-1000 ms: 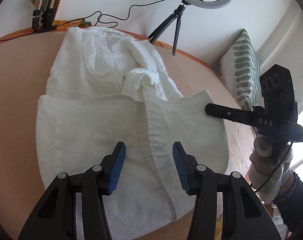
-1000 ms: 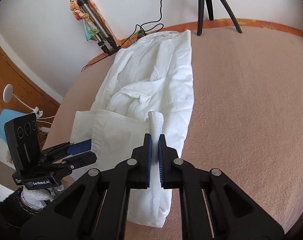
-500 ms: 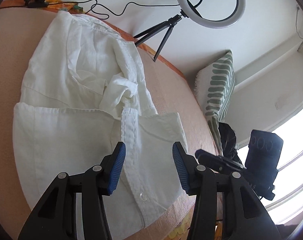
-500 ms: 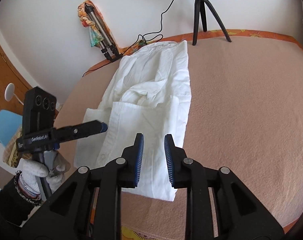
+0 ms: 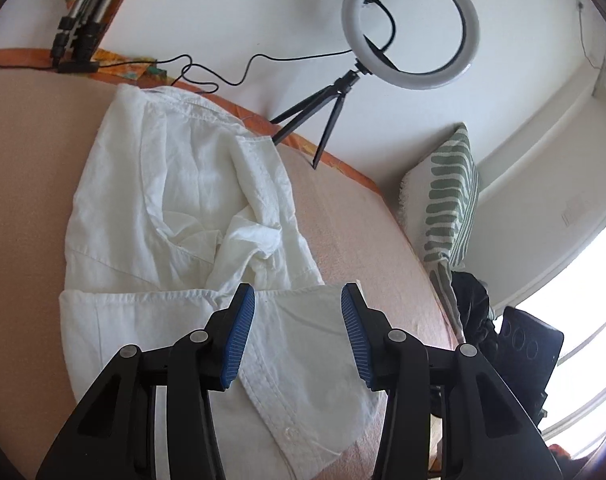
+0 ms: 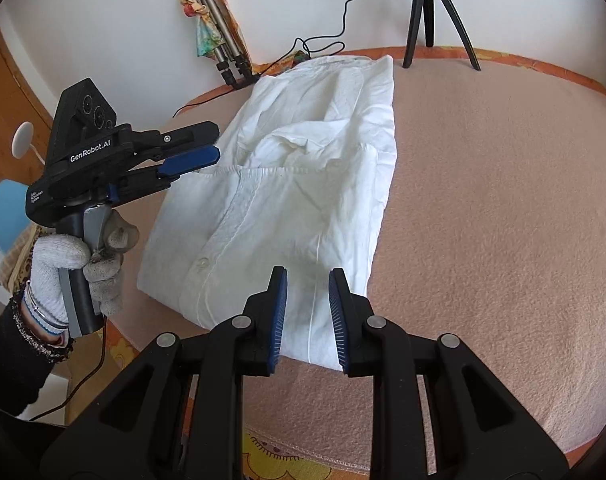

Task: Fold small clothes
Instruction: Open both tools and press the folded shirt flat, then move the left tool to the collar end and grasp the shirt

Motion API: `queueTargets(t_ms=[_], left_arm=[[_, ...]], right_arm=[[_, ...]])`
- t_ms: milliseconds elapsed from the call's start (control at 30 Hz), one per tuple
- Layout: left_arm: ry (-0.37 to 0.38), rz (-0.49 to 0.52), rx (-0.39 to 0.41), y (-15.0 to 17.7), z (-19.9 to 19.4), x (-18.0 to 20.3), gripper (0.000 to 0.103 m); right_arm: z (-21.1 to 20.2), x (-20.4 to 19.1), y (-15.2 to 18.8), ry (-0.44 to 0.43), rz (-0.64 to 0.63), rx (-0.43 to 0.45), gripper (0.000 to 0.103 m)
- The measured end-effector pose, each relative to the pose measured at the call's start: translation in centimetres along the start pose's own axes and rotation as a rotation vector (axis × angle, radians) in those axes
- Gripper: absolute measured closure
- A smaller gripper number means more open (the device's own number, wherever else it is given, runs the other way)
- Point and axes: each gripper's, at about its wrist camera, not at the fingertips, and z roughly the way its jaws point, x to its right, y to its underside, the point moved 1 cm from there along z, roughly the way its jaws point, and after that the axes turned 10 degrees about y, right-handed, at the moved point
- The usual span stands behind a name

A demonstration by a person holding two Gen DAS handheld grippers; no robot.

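A white button shirt (image 5: 175,216) lies on the pink-beige blanket (image 6: 503,200), its near end folded up over the rest, button placket on top; it also shows in the right wrist view (image 6: 303,184). My left gripper (image 5: 294,336) is open and empty, hovering above the folded flap. In the right wrist view the left gripper (image 6: 191,148) hangs at the shirt's left side, held by a gloved hand. My right gripper (image 6: 307,312) is open and empty just above the shirt's near edge.
A ring light on a tripod (image 5: 407,28) stands at the far edge, its legs (image 6: 427,12) on the blanket. Folded tripods (image 6: 223,44) and a black cable (image 5: 207,76) lie by the wall. A green striped pillow (image 5: 443,200) is at the right.
My right gripper has let go of the shirt fold, opened wider and pulled back toward the near edge. My left gripper stayed open and swung its view over the shirt.
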Motion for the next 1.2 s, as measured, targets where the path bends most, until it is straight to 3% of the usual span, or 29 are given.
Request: queueTargets(t_ms=[133,267,500,667,900,1067,1200], left_arm=[[0.001,0.114,-0.123,3.2,0.4,2.3,0.059],[-0.063,0.152,-0.233,6.0,2.1,1.8,0.060],[-0.070,0.131,-0.232,6.3,2.2,0.3,0.060],[-0.105,0.122,-0.139,3.4,-0.9,-0.7,0.060],[-0.209,0.099,-0.026,-3.6,-3.4,-5.0,0.060],[-0.254,0.030,-0.012,-7.5,-2.0,-9.4,0.059],[-0.284,-0.017,-0.026,-9.3,-0.2,-12.7,0.059]], right_arm=[[0.9,-0.8,-0.9,0.006,-0.101,-0.019,0.080],[3.7,-0.2,-2.1,0.027,-0.121,-0.075,0.080],[6.5,2.7,-4.1,0.122,-0.073,-0.096,0.080],[5.8,5.0,-5.7,0.116,0.002,-0.079,0.080],[4.9,6.5,-10.4,0.080,0.013,-0.028,0.075],[7.6,6.5,-13.8,0.048,-0.005,-0.032,0.074],[10.9,6.8,-16.4,-0.003,0.008,-0.068,0.060]])
